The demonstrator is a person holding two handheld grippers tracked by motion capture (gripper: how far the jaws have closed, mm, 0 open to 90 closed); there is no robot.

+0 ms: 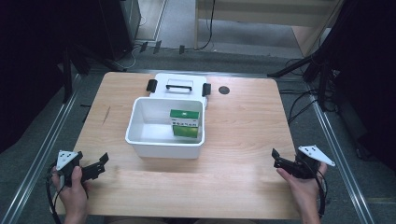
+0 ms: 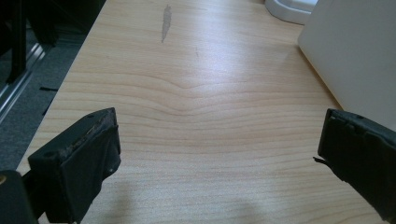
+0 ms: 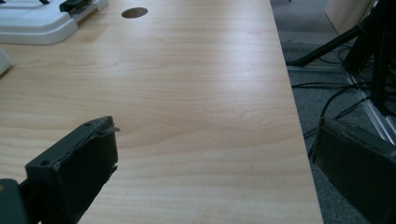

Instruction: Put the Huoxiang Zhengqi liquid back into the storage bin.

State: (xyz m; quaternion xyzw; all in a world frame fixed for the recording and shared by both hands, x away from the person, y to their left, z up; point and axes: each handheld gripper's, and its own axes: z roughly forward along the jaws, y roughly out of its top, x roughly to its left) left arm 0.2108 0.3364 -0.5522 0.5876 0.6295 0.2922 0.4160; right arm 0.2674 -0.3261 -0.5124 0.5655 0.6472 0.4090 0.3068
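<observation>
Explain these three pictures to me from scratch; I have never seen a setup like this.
No robot here: a person holds a two-jaw tool in each hand. The high view looks down on a wooden table. The left gripper and right gripper rest near its front corners, each with jaws apart and holding nothing. The other two pictures come from cameras riding on those grippers, looking forward between their own black jaws over the tabletop. In the middle stands an open white bin with a green box inside. Its white lid, with black latches, lies flat just behind it. A small dark round hole marks the table beside the lid.
</observation>
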